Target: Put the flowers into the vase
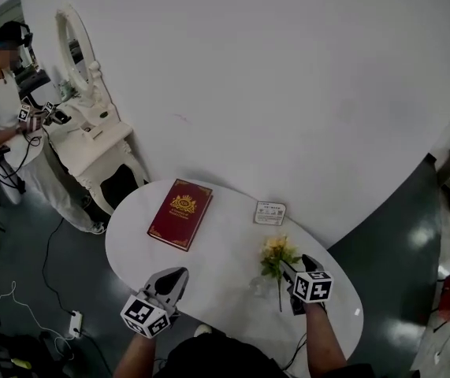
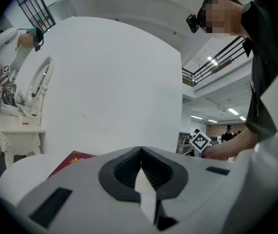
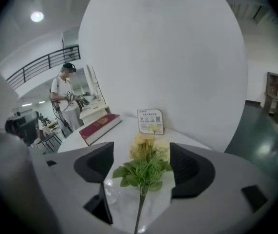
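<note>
Plainly the flowers sit at the right front of the table, squarely between the right gripper's spread jaws. Neither pad touches them, and the stem runs back along the gripper's own line toward the person. What looks like a clear vase is just left of the stem; the left gripper, jaws pressed together on nothing, is well apart.

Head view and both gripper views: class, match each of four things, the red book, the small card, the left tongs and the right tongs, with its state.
1 red book
2 small card
3 left tongs
4 right tongs

A open, flowers between the jaws
B lying flat on the table
C jaws together
D standing up

Pairs: 1-B, 2-D, 3-C, 4-A
</note>
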Demonstrator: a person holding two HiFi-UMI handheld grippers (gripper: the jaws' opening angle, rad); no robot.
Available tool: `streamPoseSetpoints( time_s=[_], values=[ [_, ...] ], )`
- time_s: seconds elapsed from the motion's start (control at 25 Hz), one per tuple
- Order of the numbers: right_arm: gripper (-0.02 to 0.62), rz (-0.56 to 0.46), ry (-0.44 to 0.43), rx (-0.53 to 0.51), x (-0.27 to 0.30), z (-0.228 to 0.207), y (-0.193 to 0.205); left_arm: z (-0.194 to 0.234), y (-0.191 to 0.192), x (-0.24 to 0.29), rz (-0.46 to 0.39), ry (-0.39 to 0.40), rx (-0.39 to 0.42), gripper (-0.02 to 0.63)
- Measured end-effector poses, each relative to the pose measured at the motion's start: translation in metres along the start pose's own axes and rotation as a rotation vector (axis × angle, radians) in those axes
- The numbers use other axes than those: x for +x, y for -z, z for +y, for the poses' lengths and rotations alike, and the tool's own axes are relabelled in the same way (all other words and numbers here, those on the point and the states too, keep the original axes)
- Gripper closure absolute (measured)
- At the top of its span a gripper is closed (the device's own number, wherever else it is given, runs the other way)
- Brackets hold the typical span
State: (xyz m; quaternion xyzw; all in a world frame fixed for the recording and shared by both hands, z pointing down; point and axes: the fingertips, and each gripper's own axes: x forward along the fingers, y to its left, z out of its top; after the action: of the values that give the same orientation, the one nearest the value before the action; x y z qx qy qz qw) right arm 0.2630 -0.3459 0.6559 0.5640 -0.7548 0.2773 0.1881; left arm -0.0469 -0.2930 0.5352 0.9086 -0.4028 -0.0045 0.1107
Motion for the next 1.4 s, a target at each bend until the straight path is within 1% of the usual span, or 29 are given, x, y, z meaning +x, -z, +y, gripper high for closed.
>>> streamPoseSetpoints(
  time_s=[0.12, 0.28, 0.44, 0.64, 0.72, 0.84, 1.0, 1.12, 1.24, 1.4],
  values=[
    [0.223, 0.097, 0.017, 0.037, 0.022, -0.012, 0.016, 0.011, 0.002, -0.008, 0.008, -0.055, -0.011, 0.595],
    [0.194, 0.163, 0.029, 0.082, 0.045, -0.019, 0.027, 0.024, 0.006, -0.018, 0.018, -0.11, -0.026, 0.595],
    [0.186, 0.264, 0.023, 0.154, 0.066, -0.021, 0.044, 0.027, 0.008, -0.022, 0.023, -0.153, -0.046, 0.595],
    [0.184, 0.358, 0.029, 0.17, 0.095, -0.024, 0.064, 0.035, 0.02, -0.026, 0.016, -0.186, -0.097, 0.595],
    [0.184, 0.383, 0.024, 0.176, 0.103, -0.025, 0.068, 0.036, 0.02, -0.029, 0.015, -0.207, -0.114, 0.595],
    [0.184, 0.416, 0.026, 0.181, 0.112, -0.025, 0.072, 0.041, 0.021, -0.035, 0.019, -0.237, -0.116, 0.595],
    [0.186, 0.431, 0.042, 0.194, 0.12, -0.03, 0.073, 0.043, 0.022, -0.045, 0.041, -0.278, -0.129, 0.595],
    [0.186, 0.442, 0.046, 0.181, 0.123, -0.031, 0.075, 0.043, 0.033, -0.051, 0.034, -0.28, -0.139, 0.595],
    [0.187, 0.452, 0.058, 0.15, 0.126, -0.029, 0.076, 0.042, 0.032, -0.054, 0.047, -0.295, -0.145, 0.595],
    [0.189, 0.472, 0.075, 0.107, 0.133, -0.029, 0.08, 0.043, 0.043, -0.055, 0.046, -0.284, -0.147, 0.595]
  ],
)
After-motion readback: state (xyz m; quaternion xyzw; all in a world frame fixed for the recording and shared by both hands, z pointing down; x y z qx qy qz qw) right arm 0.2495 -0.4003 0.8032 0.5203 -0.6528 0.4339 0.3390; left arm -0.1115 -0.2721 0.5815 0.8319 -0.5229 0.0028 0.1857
